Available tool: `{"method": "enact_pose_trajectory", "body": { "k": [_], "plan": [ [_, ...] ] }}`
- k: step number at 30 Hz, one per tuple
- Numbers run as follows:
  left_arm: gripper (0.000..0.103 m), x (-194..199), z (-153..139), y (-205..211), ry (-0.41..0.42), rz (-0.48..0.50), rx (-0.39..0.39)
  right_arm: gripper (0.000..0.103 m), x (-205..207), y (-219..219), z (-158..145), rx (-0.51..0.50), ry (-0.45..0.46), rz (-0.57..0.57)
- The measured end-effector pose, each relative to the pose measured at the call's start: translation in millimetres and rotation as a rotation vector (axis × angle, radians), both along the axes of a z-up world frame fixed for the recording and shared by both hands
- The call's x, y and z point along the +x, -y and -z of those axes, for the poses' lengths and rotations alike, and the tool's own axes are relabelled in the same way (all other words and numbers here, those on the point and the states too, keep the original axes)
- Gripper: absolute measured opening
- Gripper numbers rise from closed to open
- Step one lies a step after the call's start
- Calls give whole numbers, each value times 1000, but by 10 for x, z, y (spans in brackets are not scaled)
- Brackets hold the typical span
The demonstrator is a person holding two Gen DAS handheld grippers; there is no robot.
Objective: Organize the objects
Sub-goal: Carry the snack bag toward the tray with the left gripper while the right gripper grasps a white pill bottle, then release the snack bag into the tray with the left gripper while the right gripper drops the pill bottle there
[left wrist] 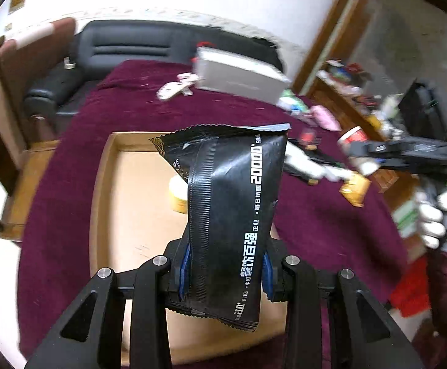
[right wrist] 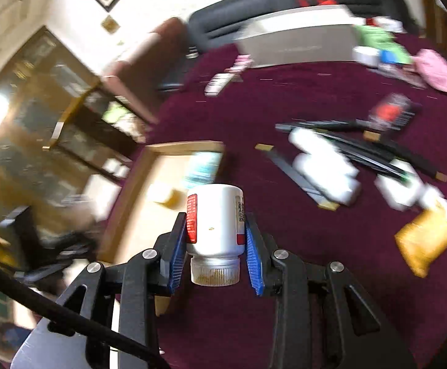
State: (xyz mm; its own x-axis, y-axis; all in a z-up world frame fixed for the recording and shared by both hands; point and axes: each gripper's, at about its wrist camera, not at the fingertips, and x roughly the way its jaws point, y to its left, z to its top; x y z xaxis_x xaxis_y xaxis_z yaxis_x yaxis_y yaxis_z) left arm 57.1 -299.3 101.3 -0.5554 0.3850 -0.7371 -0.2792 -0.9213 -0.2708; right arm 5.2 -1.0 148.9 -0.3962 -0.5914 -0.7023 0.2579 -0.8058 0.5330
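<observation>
Left tongs (left wrist: 223, 273) pinch black packet (left wrist: 232, 203) near its lower end. Packet's long axis runs forward, away from tongs; serrated top edge points far. Tray (left wrist: 106, 166) lies directly below and ahead.

Right tongs (right wrist: 215, 246) pinch white bottle (right wrist: 215, 218) by its sides, cap toward camera, base pointing forward. Tray (right wrist: 149, 153) sits ahead-left.

Judgement: lower packet flat into free tray floor, clear of yellow item (left wrist: 177, 193) there, before releasing; bring bottle over tray rim, then release. Clutter lies further right on surface (right wrist: 285, 98).
</observation>
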Motion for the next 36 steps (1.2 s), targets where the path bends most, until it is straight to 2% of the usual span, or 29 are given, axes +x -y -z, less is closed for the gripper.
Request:
{"method": "enact_pose_trajectory", "body": {
  "k": [3,6,10,14,18,28,34,36],
  "plan": [
    [31,-290,175,83,44,-53,-30,33,-280,498,86,-18,38,-38],
    [31,-558,352,136,78,-90,-66,33,-574,968,357,19,85,-44],
    [31,-833,596,173,137,-112,-96,33,-874,1291,722,50,149,-15],
    [31,-989,757,227,180,-125,-108,33,-1073,1434,979,96,165,14],
    [31,-1062,836,283,208,-140,-80,33,-1190,1495,1070,138,165,31],
    [33,-1181,831,261,213,-185,-83,33,-1246,1539,1188,157,174,36],
    [42,-1233,840,326,231,-211,-7,33,-1241,1463,1131,158,145,52],
    [49,-1247,823,374,242,-219,58,37,-1229,1455,1089,157,130,55]
  ]
}}
